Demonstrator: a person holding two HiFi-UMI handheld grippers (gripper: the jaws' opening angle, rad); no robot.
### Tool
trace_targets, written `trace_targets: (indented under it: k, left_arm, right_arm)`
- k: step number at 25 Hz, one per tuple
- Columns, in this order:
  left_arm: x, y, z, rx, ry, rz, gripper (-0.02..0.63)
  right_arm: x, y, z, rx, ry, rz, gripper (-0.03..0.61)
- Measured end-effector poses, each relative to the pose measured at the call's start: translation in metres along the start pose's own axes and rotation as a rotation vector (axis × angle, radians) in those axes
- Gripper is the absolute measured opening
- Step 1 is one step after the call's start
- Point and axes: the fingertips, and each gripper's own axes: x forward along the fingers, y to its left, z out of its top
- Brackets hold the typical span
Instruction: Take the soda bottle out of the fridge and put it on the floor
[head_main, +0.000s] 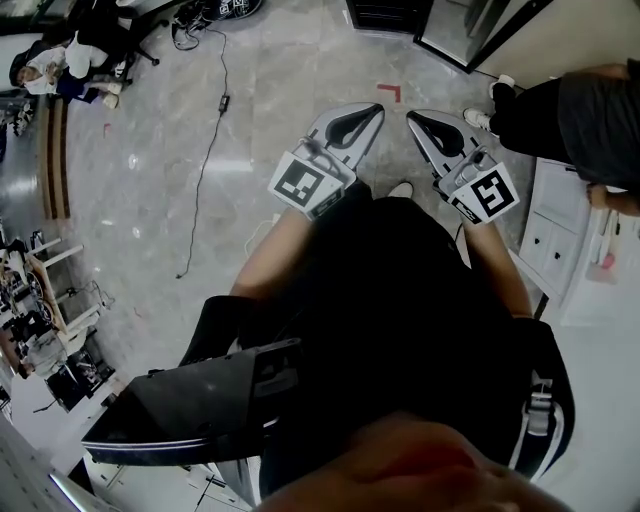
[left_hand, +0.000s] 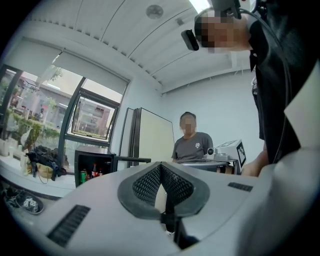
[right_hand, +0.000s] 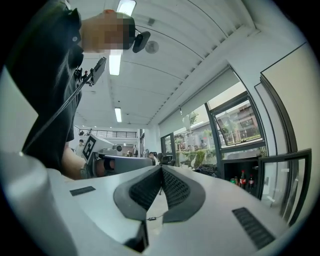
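While the person stood back from the fridge (left_hand: 95, 161), left tongs (head_main: 374, 108): tips pressed together, nothing between them.
Right tongs (head_main: 412, 116): likewise closed to the tips and empty.
Hold: both tongs were carried side by side in front of the body, pointing forward over the floor (head_main: 250, 130). This looked like a ready stance with nothing yet to carry, which would explain the closed tips.
Fridge: small and dark, standing low by the window with its door swung open, probably so the drinks could be reached without a hand for the door.
Soda bottle (right_hand: 242, 179): upright inside the fridge beside another bottle and a green can (left_hand: 83, 176).
Bottle to tongs: well apart. It lay ahead and left of the left tongs' line, ahead and right of the right tongs' line, and neither touched it.
Stage: judged as not started, with an approach needed first.
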Motion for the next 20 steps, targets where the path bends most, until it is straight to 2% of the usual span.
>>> trace_targets:
  k: [9,13,17,20]
  left_arm:
    - [0.015,0.065,-0.002,-0.003,0.014,-0.019,0.000]
    - [0.029,0.106,0.001,0.026,0.013,-0.064,0.000]
    - [0.036,0.157,0.006,-0.043,0.025,-0.079,0.000]
    - [0.040,0.191,0.007,-0.047,0.014,-0.103,0.000]
  right_arm:
    - [0.053,-0.040,-0.001,0.017,-0.010,-0.051,0.012]
    - [0.088,-0.066,-0.002,0.024,-0.001,-0.080,0.012]
    - [0.133,-0.087,-0.004,0.009,0.012,-0.095,0.012]
    - [0.162,-0.100,-0.008,0.000,0.020,-0.112,0.012]
